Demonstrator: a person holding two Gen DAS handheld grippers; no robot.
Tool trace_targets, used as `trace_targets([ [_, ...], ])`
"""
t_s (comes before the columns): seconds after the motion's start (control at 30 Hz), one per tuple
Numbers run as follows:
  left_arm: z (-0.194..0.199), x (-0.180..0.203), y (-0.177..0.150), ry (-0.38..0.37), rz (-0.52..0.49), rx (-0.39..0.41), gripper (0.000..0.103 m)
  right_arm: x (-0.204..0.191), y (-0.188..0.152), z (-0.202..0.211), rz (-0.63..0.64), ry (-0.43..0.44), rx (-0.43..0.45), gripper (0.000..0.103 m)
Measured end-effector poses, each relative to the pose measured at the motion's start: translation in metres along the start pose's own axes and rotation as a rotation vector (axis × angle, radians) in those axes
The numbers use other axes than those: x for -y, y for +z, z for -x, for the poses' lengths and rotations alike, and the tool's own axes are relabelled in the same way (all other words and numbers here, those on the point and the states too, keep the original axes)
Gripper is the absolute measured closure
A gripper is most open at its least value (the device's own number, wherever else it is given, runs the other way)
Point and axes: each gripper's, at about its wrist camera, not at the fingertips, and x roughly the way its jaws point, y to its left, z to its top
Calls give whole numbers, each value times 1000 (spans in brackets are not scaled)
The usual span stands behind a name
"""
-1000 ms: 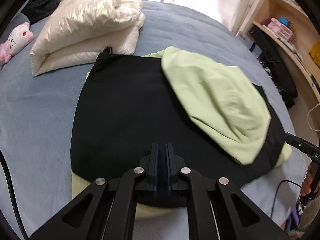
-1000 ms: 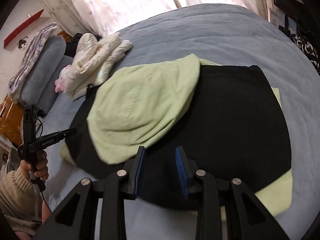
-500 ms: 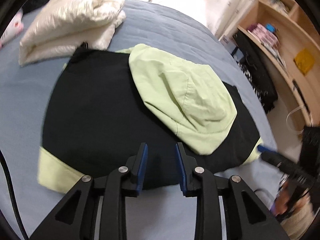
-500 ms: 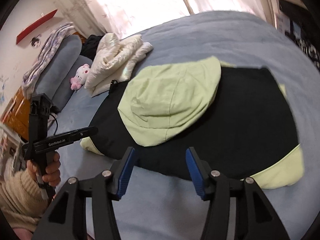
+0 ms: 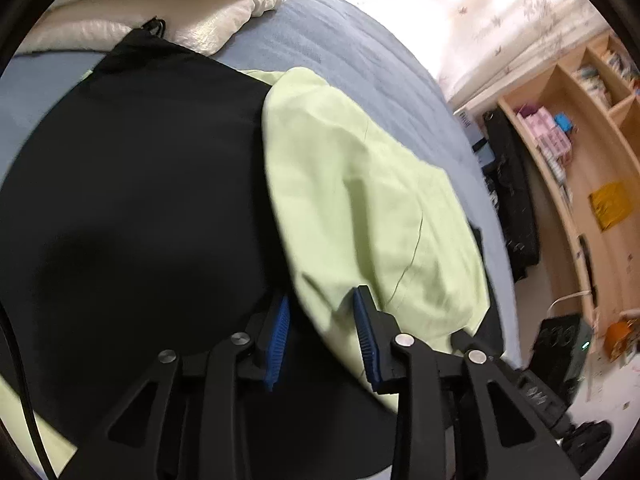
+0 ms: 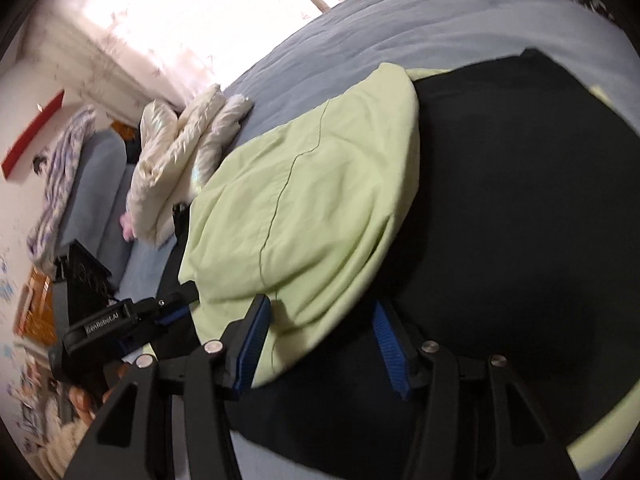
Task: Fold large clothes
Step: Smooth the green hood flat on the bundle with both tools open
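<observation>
A black hoodie [image 5: 132, 208] with pale green trim lies folded on the blue bed, its pale green hood [image 5: 360, 200] laid over the black body. My left gripper [image 5: 320, 300] is open, its jaws astride the near edge of the hood. In the right wrist view the black body [image 6: 512, 208] and the hood [image 6: 304, 208] fill the middle. My right gripper [image 6: 320, 304] is open wide, its jaws on either side of the hood's near edge. The other gripper [image 6: 132, 320] shows at the left there.
The blue bed [image 5: 344, 52] carries a folded cream quilt [image 5: 168, 12] behind the hoodie, also in the right wrist view [image 6: 188, 160]. Wooden shelves [image 5: 580, 148] and dark bags [image 5: 512, 192] stand at the right. Grey pillows [image 6: 92, 184] lie at the bed's head.
The left gripper opened from shut. Both grippers moved in close to the hood's near edge; the right jaws opened wider. The hoodie has not moved.
</observation>
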Motion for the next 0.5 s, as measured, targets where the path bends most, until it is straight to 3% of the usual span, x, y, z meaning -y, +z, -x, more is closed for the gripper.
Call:
trace_targets([
  [0.07, -5, -1, 2, -20, 30, 10, 77, -1, 0, -6, 5, 3, -5, 83],
  [0.1, -6, 0, 3, -20, 37, 15, 97, -2, -1, -7, 4, -6, -3, 87],
  [0.13, -7, 2, 2, -18, 40, 20, 98, -3, -1, -6, -2, 1, 0, 92],
  [0.27, 11, 26, -11, 97, 20, 121, 99, -7, 0, 11, -73, 126, 34, 94],
  [0.33, 18, 35, -20, 134, -3, 150, 100, -10, -3, 19, -80, 149, 55, 94],
  [0.47, -4, 30, -43, 212, -11, 75, 100, 11, -17, -4, -130, 13, -37, 96],
  [0.5, -7, 32, -47, 221, -23, 77, 99, 14, -20, -5, -151, 20, -29, 96],
])
